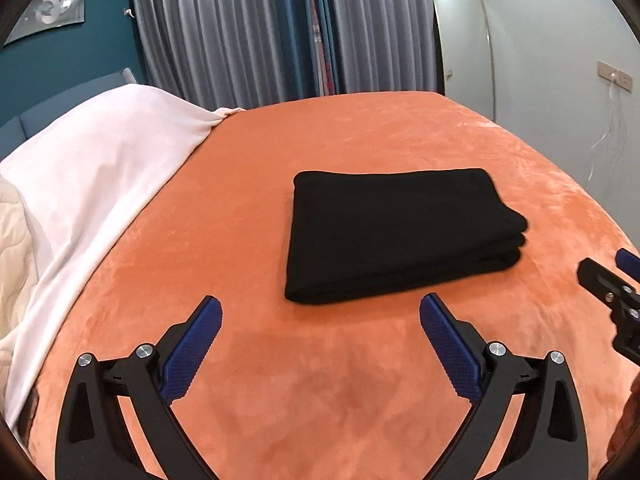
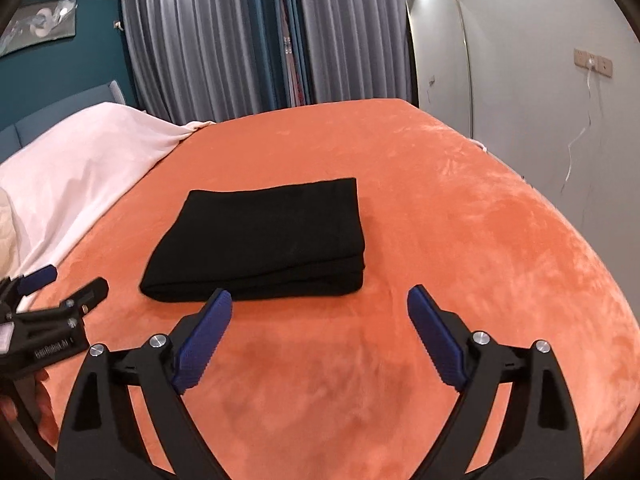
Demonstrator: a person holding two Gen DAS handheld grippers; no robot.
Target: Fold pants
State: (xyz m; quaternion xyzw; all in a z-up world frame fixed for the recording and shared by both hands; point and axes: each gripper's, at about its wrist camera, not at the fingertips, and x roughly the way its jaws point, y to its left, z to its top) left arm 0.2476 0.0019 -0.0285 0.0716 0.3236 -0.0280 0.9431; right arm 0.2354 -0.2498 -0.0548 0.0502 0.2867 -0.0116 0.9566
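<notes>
The black pants (image 1: pixel 396 232) lie folded into a neat rectangular stack on the orange bed cover (image 1: pixel 280 380); they also show in the right wrist view (image 2: pixel 264 240). My left gripper (image 1: pixel 320 308) is open and empty, held just short of the stack's near edge. My right gripper (image 2: pixel 320 296) is open and empty, close to the stack's near right corner. The right gripper shows at the right edge of the left wrist view (image 1: pixel 616 300). The left gripper shows at the left edge of the right wrist view (image 2: pixel 60 296).
A white blanket (image 1: pixel 92 184) covers the left side of the bed, with a cream quilt (image 1: pixel 12 248) beside it. Grey curtains (image 1: pixel 248 32) hang behind the bed. A tall mirror (image 1: pixel 464 40) leans against the right wall.
</notes>
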